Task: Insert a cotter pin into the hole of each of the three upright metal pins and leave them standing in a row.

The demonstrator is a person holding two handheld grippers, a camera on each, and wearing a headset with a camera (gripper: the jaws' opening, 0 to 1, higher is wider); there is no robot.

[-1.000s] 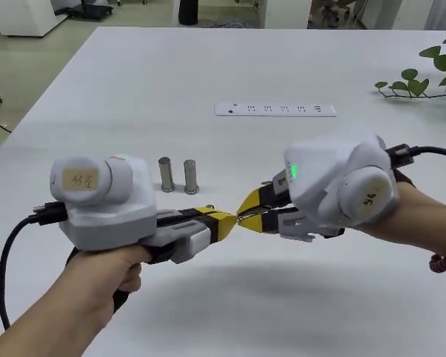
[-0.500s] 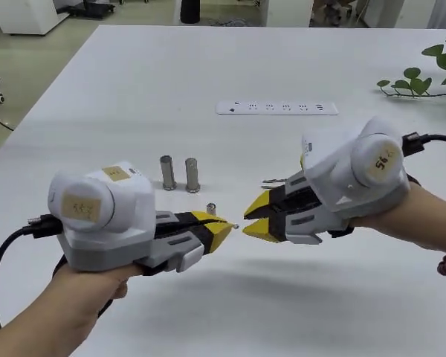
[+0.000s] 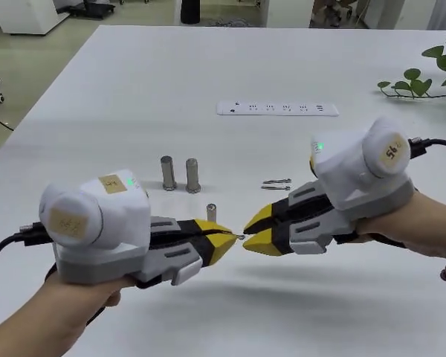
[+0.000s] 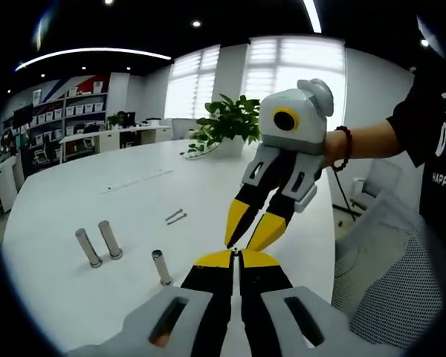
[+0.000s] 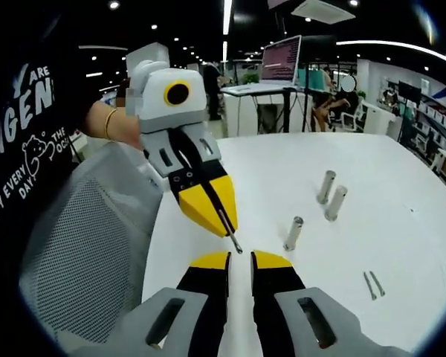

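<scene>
Cotter pin [image 5: 230, 231] pokes from clamped jaws of left gripper [image 3: 230, 238], nose-to-nose w/ right gripper [image 3: 250, 235], its jaws narrowly apart, just over the table [image 3: 134, 97]. Right gripper view shows pin clearly; head view barely, near front upright metal pin [image 3: 211, 212].

the head view looks forward and down from above onto the white table [image 3: 134, 82], close to both grippers. the left gripper view faces the right gripper [image 4: 244, 244] at near range, and the right gripper view faces the left gripper [image 5: 224, 223]. all three share the nearest metal pin [image 3: 211, 213].
</scene>
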